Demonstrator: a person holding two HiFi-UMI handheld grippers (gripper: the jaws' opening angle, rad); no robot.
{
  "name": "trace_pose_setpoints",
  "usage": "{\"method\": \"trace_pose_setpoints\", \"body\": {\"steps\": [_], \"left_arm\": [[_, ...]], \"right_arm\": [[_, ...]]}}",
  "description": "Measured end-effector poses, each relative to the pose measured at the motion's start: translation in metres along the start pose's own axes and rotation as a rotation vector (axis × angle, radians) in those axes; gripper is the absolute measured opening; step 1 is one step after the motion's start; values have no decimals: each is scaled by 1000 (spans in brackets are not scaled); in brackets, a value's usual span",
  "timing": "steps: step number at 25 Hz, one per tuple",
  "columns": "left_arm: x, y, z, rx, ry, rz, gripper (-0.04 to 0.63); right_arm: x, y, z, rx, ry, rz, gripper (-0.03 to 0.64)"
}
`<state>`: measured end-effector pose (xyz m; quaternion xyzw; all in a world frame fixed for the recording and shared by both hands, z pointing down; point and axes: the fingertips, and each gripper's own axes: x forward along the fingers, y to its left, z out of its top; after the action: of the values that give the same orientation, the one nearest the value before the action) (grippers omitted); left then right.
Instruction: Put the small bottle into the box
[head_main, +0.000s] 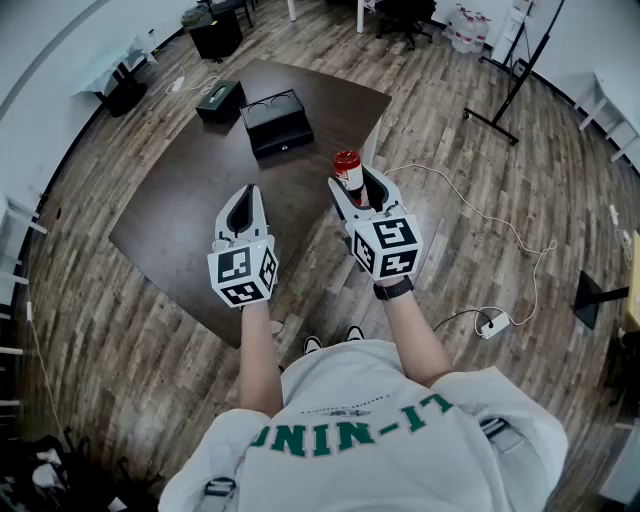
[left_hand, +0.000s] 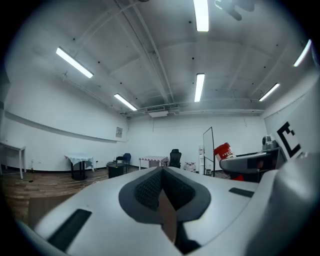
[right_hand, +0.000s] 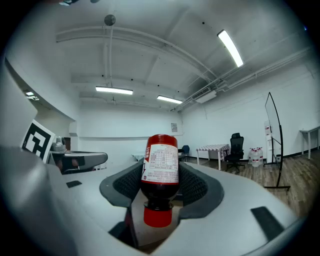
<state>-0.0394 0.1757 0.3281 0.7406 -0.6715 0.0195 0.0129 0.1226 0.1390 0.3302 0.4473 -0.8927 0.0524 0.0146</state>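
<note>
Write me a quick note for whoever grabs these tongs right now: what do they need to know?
Left tongs: shut, empty, held level above the table.
Right tongs: shut on the small bottle, whose red cap points down in the right gripper view.
Box: black, lid open, on the far part of the table, ahead of both tongs.
Done: the bottle is picked up and off the table.
Left: carry it forward to the box, lower it in, let go.
</note>
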Motion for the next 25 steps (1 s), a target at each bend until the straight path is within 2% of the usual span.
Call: {"method": "trace_pose_setpoints", "body": {"steps": [5,8,12,15,19,25], "left_arm": [[3,-27,-2,14,-1,24,14],[3,-43,-5,59,-5,54,14],[5,-60,-24,77,34,55,14],[19,-55,-31,78,62,53,14],[45,-44,-29,69,48,52,14],[108,-2,-38,39,44,61,14]], "right_arm": [[-17,-19,-1,25,-22,30,232],[-23,-29,-8,48,-13,54,232],[-25,-43,-20,108,-6,83,232],[-11,-46,-24,101,-4,102,232],[14,-49,-26,113,-1,121,232],[84,-47,-32,108,30,146,232]]}}
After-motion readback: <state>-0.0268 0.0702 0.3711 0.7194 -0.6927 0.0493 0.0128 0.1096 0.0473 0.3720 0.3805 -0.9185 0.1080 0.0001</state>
